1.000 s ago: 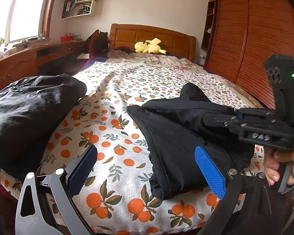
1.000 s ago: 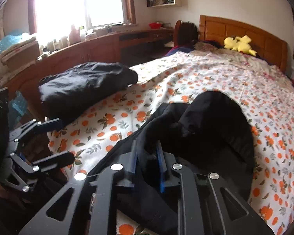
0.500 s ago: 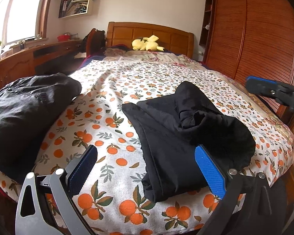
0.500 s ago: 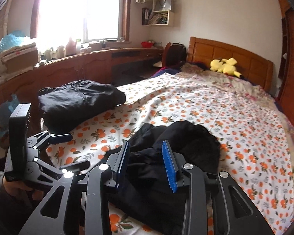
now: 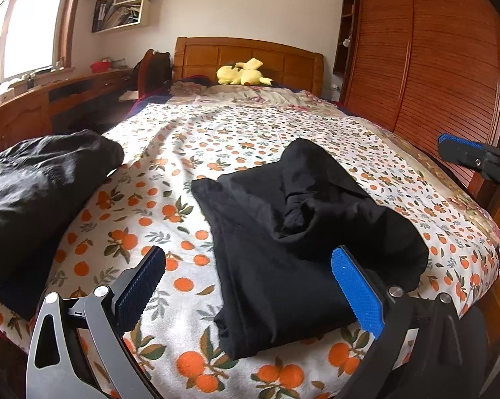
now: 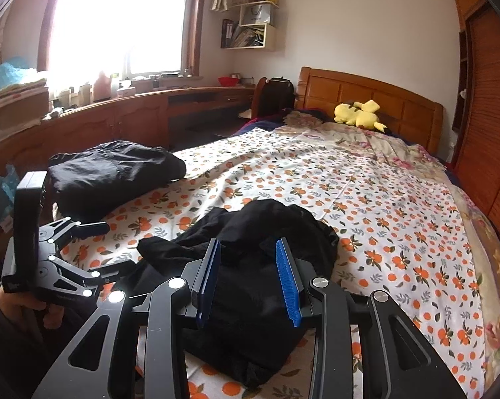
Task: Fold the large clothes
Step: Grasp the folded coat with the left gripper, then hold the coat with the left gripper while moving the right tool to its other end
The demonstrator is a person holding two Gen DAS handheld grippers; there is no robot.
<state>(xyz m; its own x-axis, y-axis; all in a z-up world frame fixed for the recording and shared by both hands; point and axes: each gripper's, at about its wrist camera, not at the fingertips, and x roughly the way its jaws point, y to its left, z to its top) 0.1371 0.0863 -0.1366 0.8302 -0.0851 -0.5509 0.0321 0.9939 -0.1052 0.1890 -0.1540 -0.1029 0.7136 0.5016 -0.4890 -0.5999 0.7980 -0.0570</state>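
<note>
A wide bed (image 5: 250, 139) fills the room, covered by a white sheet printed with oranges and green leaves. A carved wooden headboard (image 5: 250, 56) stands at the far end, and a yellow plush toy (image 5: 243, 74) lies just before it on the pillows. To the left a long wooden desk (image 6: 143, 109) runs beneath a bright window (image 6: 120, 20), its top crowded with small bottles and boxes; wall shelves (image 6: 250, 26) with papers hang in the corner. Slatted reddish wooden wardrobe doors (image 5: 426, 66) line the right side.

A black, roughly folded garment of thin cloth (image 5: 299, 236) lies near the foot edge of the bed, rumpled and bunched in its far part, with a flatter panel running toward the near edge. A second dark garment, folded into a thick bundle (image 5: 40, 186), rests well apart on the left corner of the sheet.

The left gripper (image 5: 250, 286), black with blue ribbed pads, hangs over the near edge with its jaws spread wide; the near end of the black garment shows between the pads but neither pad presses it. The right gripper (image 6: 248, 279) hovers above the same garment, its jaws having just been opening; the pads stand parted with nothing clamped, the cloth lying below them. A hand (image 6: 27, 309) in a grey sleeve grips the left tool's handle.
</note>
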